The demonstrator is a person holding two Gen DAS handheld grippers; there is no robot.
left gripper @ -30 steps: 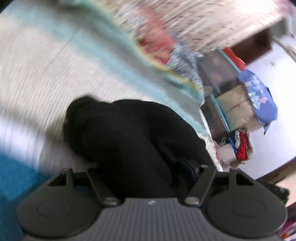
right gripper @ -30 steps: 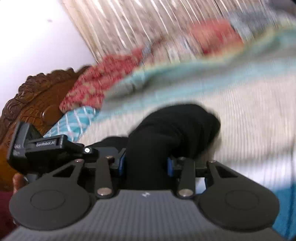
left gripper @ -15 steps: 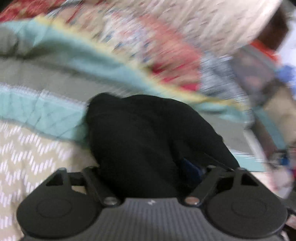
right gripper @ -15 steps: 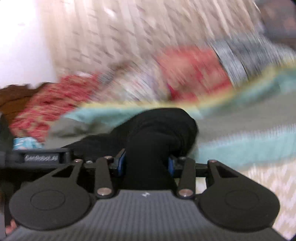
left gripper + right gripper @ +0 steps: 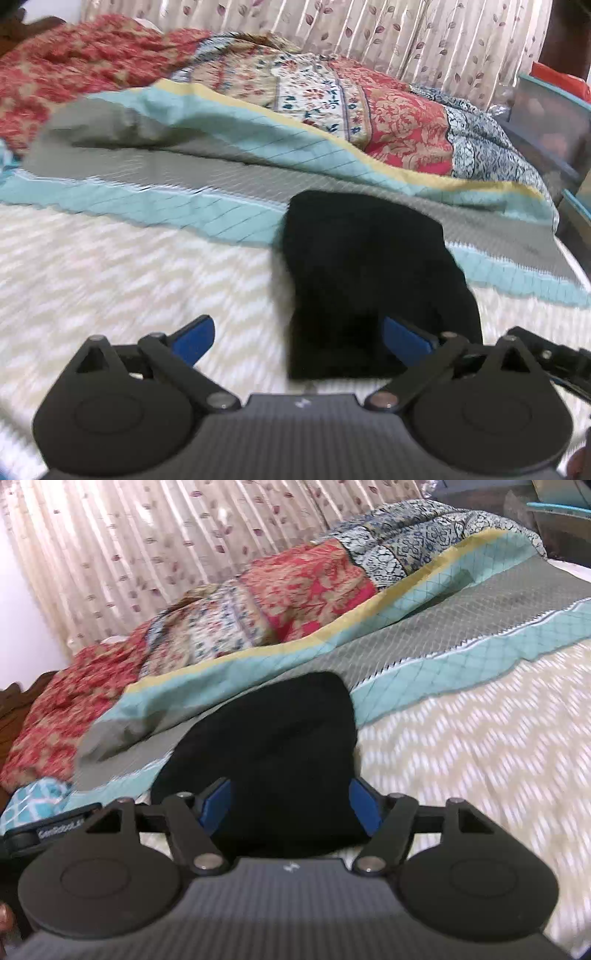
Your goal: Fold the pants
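Now the folded black pants [image 5: 369, 280] lie lengthwise away from both cameras; both grippers' jaws stand apart.

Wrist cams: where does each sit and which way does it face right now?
Left wrist: on the left gripper, looking forward low over the bed at the folded black pants; jaws open, the right gripper's edge at far right.
Right wrist: on the right gripper, facing the pants and curtain; jaws open astride the fabric.
Shared: pants, patchwork quilt, curtain.
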